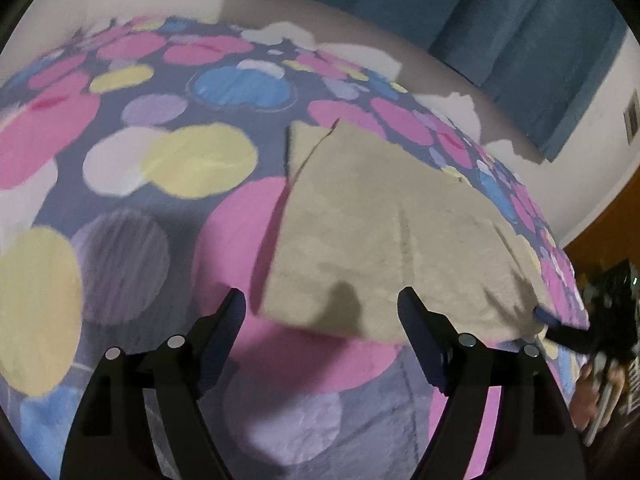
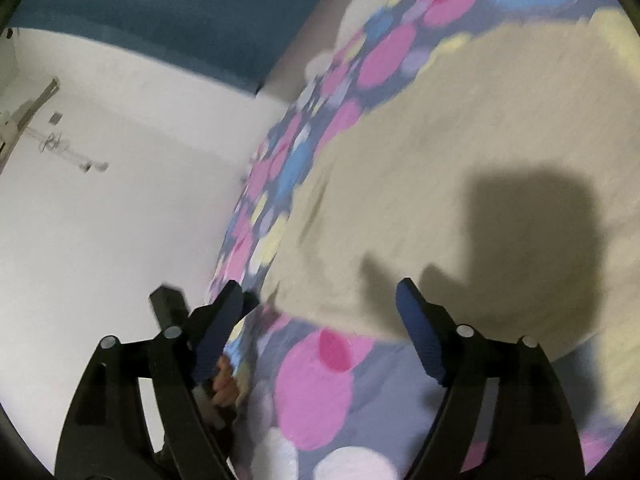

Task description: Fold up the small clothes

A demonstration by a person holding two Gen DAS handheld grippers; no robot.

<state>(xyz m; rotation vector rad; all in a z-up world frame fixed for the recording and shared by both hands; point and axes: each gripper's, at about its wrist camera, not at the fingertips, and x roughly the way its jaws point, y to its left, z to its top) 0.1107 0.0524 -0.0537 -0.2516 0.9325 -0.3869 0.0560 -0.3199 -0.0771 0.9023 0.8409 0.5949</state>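
Beige garment (image 1: 384, 232) lies flat on the spotted blanket (image 1: 160, 184), centre-right of the left wrist view, its near hem just beyond your left gripper (image 1: 320, 304), whose fingers are spread and empty. Your right gripper (image 2: 320, 300) is likewise released near the hem's lower edge. You seem between folds; next, pinch both near corners. Farther back hangs the blue curtain (image 1: 500, 20).

Both my views are blurred by motion. In my right view the beige cloth (image 2: 460, 152) is cut off at 3 o'clock. At 4 o'clock in my left view, my right tool (image 1: 560, 330) is smeared, so its grip is unclear.
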